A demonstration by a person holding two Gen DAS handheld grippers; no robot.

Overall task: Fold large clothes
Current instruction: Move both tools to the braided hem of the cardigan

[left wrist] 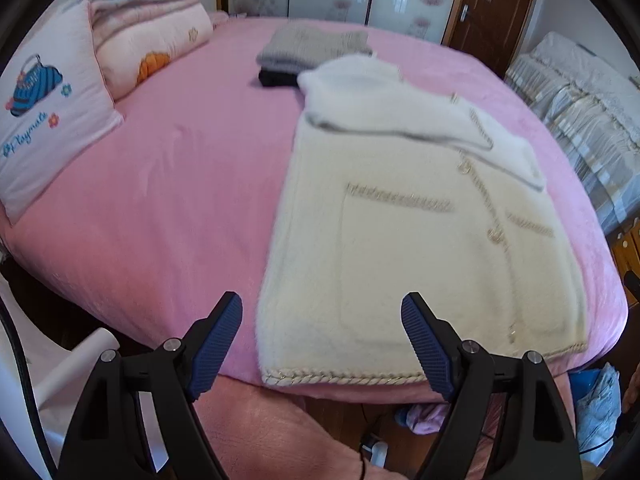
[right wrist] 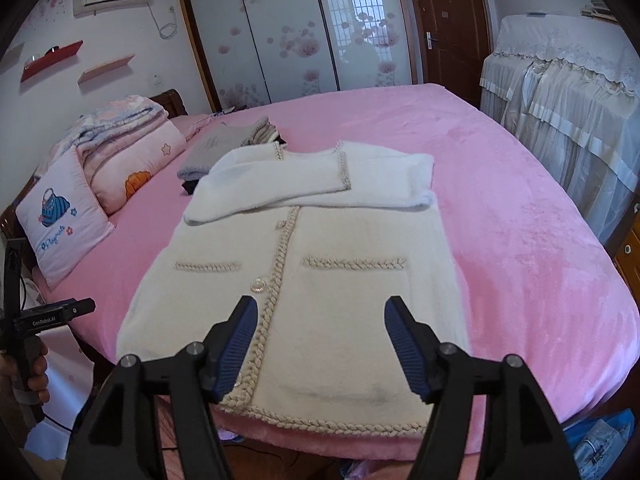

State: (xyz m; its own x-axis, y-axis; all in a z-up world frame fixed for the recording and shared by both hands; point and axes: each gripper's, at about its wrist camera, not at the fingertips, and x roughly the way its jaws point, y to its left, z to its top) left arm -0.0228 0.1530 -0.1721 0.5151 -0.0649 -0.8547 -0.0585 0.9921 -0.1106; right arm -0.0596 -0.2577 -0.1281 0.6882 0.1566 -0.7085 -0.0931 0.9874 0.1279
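**Cream cardigan flat on pink bed, both grippers spread above its hem**

Dominated by a bed (right wrist: 520, 184) under a pink plush cover, filling most of both views. Backed by a sliding wardrobe (right wrist: 280, 28) with flower-printed panels and a brown door (right wrist: 448, 20) to its right. Flanked on the right by furniture under a pale lace cover (right wrist: 560, 92).

Spread front-up across the near half of the bed: a cream cardigan (right wrist: 320, 280) with braided trim, two trimmed pockets and a buttoned placket. Both sleeves folded across the chest, the hem lying just at the near edge of the bed.

Stacked at the head of the bed on the left: a folded pink quilt (right wrist: 132, 148), with a white cushion (right wrist: 64, 216) bearing a blue bag picture leaning in front of it. Just beyond the cardigan's collar, a small pile of folded grey knitwear (left wrist: 312, 48) on something dark.

Held above the hem near its left corner, the left gripper (left wrist: 322, 340), fingers spread wide, nothing between them, not touching the cloth. Held above the hem nearer the placket and right pocket, the right gripper (right wrist: 320, 344), fingers likewise spread apart and empty. At the left edge of the right wrist view, a hand (right wrist: 34, 368) wrapped around the left gripper's handle.
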